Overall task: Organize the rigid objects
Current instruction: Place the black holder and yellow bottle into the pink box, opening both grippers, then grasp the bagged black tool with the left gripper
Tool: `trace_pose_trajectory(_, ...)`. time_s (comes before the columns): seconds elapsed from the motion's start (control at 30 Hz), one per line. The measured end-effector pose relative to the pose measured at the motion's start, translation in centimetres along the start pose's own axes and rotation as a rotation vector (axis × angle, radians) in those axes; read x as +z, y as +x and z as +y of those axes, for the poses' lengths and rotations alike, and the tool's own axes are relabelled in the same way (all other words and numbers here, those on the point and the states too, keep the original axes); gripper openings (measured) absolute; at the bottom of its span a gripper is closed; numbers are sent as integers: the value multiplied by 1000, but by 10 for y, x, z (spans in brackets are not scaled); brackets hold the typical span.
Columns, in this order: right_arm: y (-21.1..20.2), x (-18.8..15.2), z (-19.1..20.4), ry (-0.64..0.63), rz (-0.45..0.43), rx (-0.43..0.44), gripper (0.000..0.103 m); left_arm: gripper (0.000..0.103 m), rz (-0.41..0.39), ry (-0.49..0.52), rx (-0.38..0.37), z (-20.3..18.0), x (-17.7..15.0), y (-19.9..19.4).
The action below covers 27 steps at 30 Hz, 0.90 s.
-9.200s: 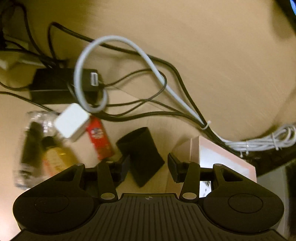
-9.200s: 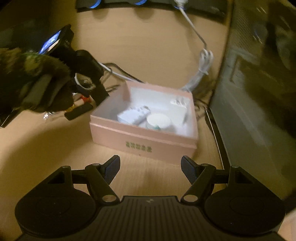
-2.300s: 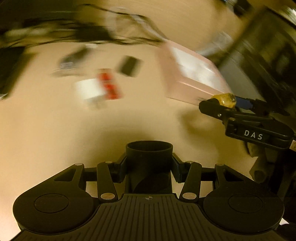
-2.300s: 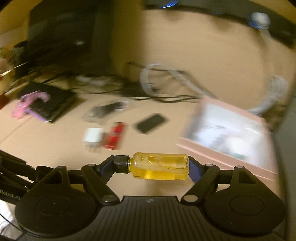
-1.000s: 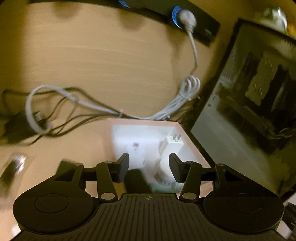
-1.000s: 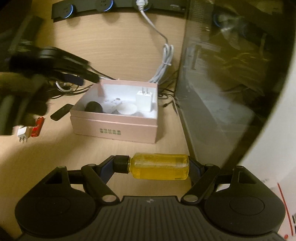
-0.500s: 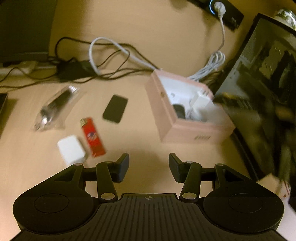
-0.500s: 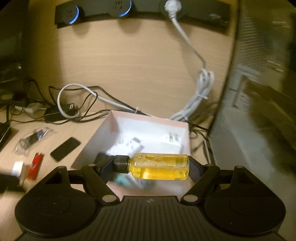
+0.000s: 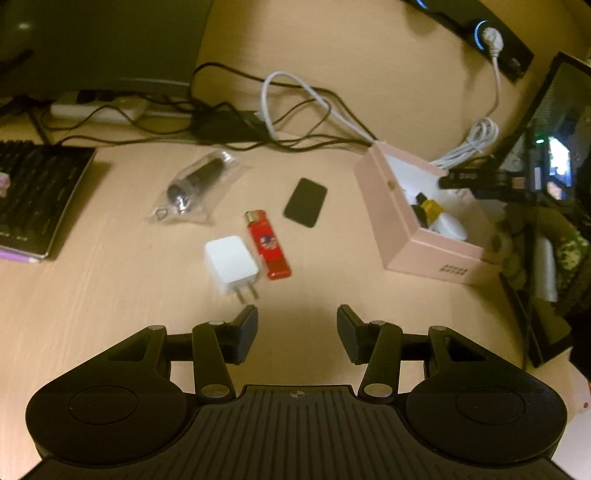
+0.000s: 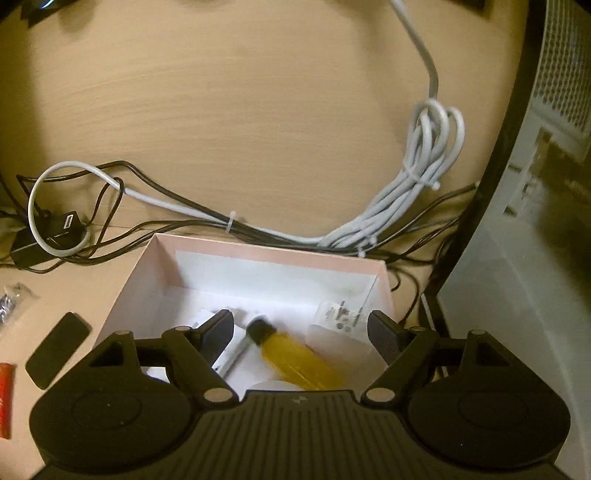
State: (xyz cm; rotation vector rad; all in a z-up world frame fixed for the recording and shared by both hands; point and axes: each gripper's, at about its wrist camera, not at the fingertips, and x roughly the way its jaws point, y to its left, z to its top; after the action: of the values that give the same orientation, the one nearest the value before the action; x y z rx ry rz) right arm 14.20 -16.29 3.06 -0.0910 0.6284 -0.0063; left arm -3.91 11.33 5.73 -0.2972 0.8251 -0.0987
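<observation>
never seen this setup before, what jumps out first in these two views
In the right wrist view, a small clear bottle of yellow liquid with a black cap lies tilted inside the open pink cardboard box, below the right gripper, whose jaws stand apart and clear of it. In the left wrist view, a red plastic lighter lies beside a white plug charger on the pale wooden desk, ahead of the open, empty left gripper.

Background of my view: a black keyboard (image 9: 35, 192) at the desk's (image 9: 92, 295) left edge, tangled black cables (image 9: 317, 133), a bundled white cable (image 10: 417, 184), and a wall socket strip (image 9: 476, 27).
</observation>
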Motion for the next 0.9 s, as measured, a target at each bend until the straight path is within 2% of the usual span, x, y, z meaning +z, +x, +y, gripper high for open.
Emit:
trace_pose_trajectory(0.07, -8, -1, -3, 9, -16, 3, 80, 52, 4, 7, 6, -2, 0, 3)
trace_pose_trajectory(0.23, -52, -15, -7, 65, -80, 115, 80, 52, 25, 46, 18, -7, 0, 13)
trace_pose_trajectory(0.4, -98, -41, 0, 14, -154, 165, 80, 52, 16, 76, 19, -12, 8, 20)
trace_pose_trajectory(0.53, -120, -61, 4, -49, -130, 222, 80, 52, -12, 71, 12, -10, 20, 26)
trace_pose_trajectory(0.63, -130, -74, 2, -55, -80, 245, 80, 52, -37, 61, 21, -6, 28, 30)
trace_pose_trajectory(0.9, -135, -103, -9, 1, -13, 216, 80, 52, -69, 23, 85, 25, 46, 33)
